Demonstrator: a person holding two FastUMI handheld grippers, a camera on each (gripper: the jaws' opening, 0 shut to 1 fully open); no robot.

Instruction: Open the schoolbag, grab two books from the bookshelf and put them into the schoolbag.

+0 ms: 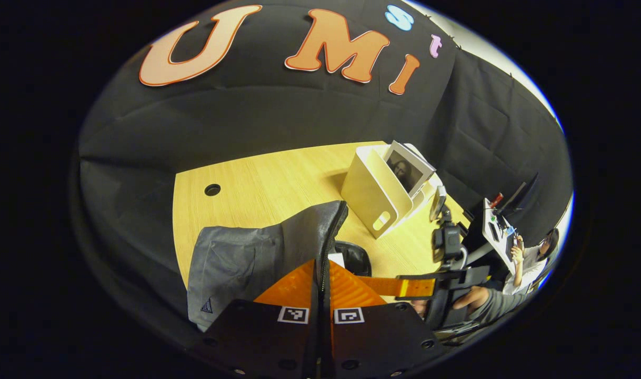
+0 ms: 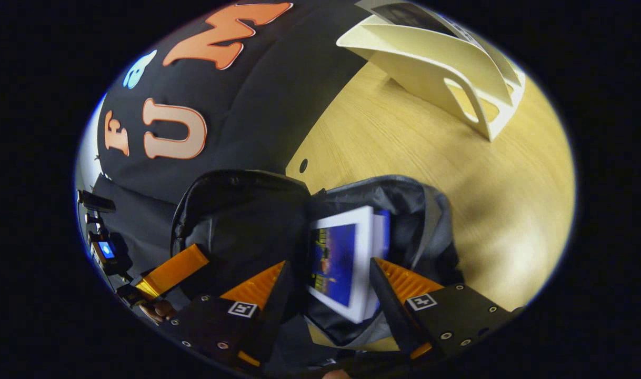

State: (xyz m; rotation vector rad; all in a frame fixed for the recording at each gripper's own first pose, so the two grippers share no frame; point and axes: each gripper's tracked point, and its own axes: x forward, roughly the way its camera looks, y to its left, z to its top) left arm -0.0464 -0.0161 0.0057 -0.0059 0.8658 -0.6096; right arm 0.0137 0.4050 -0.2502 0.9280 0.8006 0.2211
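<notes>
The left claw [image 1: 320,308] is pinched on the schoolbag's [image 1: 236,263] zipper edge, both orange fingers pressed against the fabric, holding the mouth up. In the right gripper view the right claw [image 2: 328,287] stands wide over the open schoolbag [image 2: 404,210], and a blue-covered book [image 2: 333,260] sits between its fingers, already down in the bag; whether either finger touches it, I cannot tell. Behind it a second blue edge peeks out, perhaps another book. The white bookshelf [image 1: 373,192] stands on the far side of the counter [image 1: 278,179], with a book [image 1: 407,168] leaning in it. The danger: the bag is soft. If the left claw slips off the zipper edge, the mouth may sag shut over the book. Pulling the right claw out carelessly could snag the cover and drag the book up.
</notes>
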